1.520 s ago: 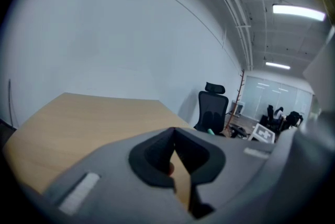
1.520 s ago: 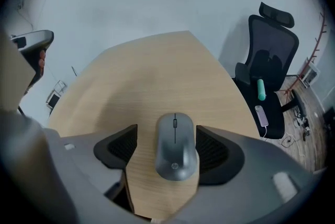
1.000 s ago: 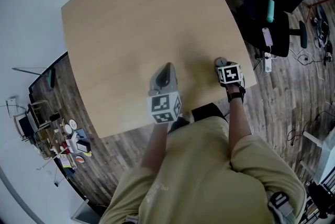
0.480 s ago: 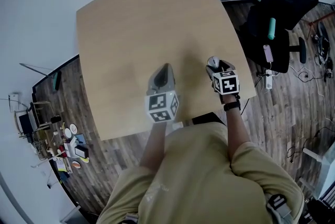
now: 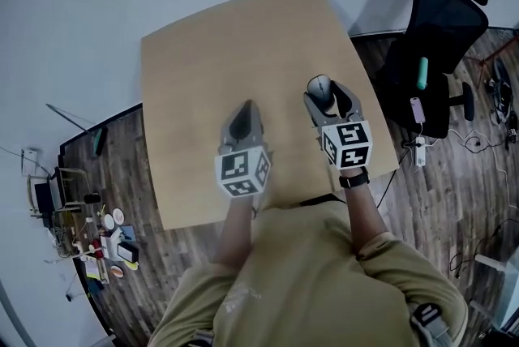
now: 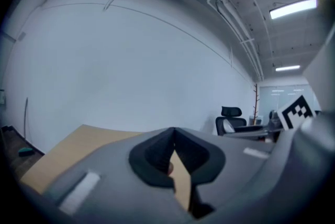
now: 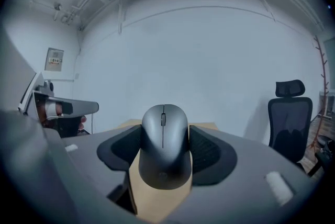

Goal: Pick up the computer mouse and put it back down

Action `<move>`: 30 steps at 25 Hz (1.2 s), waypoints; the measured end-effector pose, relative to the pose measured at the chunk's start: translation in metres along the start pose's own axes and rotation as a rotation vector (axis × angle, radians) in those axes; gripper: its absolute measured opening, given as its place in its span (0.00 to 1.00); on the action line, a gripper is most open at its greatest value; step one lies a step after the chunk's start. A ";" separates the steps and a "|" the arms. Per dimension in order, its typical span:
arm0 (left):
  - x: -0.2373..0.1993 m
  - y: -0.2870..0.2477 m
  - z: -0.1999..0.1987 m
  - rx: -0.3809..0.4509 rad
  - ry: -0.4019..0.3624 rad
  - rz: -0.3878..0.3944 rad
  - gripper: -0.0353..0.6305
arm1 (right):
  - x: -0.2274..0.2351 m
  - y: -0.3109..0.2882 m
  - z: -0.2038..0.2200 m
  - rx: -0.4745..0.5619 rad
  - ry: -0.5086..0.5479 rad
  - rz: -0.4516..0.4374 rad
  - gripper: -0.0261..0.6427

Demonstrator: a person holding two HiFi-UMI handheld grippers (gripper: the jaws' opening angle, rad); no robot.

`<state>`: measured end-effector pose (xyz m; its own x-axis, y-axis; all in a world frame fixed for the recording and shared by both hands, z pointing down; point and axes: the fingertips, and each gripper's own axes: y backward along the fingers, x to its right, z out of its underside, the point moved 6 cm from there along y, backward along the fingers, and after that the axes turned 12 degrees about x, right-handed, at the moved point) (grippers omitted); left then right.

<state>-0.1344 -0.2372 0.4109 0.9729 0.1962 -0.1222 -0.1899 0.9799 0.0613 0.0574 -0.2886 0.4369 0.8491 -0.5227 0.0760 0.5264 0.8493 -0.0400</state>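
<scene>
A dark grey computer mouse (image 7: 164, 144) sits lengthwise between the pads of my right gripper (image 7: 165, 154), which is shut on its sides. In the head view the mouse (image 5: 321, 85) is held up over the right part of the light wooden table (image 5: 203, 45), in the right gripper (image 5: 323, 94). My left gripper (image 5: 243, 115) hovers over the table's near middle, to the left of the right one. In its own view the left gripper (image 6: 173, 136) has its tips together, with nothing between them.
A black office chair (image 5: 442, 21) stands on the wood floor right of the table, also seen in the right gripper view (image 7: 290, 123). Small clutter (image 5: 101, 228) lies on the floor at the left. A pale wall runs behind the table.
Both grippers have risen above the table. The right one has come up from the table's near right edge with the mouse and tilted from pointing down toward level.
</scene>
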 end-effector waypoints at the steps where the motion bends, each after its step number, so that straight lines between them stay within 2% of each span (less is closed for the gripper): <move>1: -0.001 0.002 -0.005 0.014 -0.009 -0.003 0.06 | -0.006 0.003 -0.009 0.034 0.000 0.000 0.47; 7: -0.010 0.021 -0.029 0.096 -0.007 -0.017 0.06 | -0.038 0.020 -0.049 0.200 -0.015 -0.011 0.47; 14: -0.013 0.033 -0.033 0.091 -0.087 -0.042 0.05 | -0.056 0.037 -0.078 0.286 -0.012 -0.047 0.47; 19: -0.012 0.036 -0.041 0.135 -0.083 -0.060 0.06 | -0.063 0.034 -0.083 0.289 -0.022 -0.076 0.47; 23: -0.025 0.045 -0.040 0.140 -0.082 -0.087 0.06 | -0.080 0.027 -0.083 0.294 0.013 -0.120 0.47; 30: -0.059 0.072 -0.033 0.125 -0.080 -0.212 0.06 | -0.129 -0.002 -0.062 0.213 0.032 -0.328 0.48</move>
<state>-0.2098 -0.1770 0.3895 0.9975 -0.0214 -0.0670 0.0323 0.9857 0.1652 -0.0505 -0.2270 0.3649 0.6399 -0.7682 0.0191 0.7522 0.6312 0.1890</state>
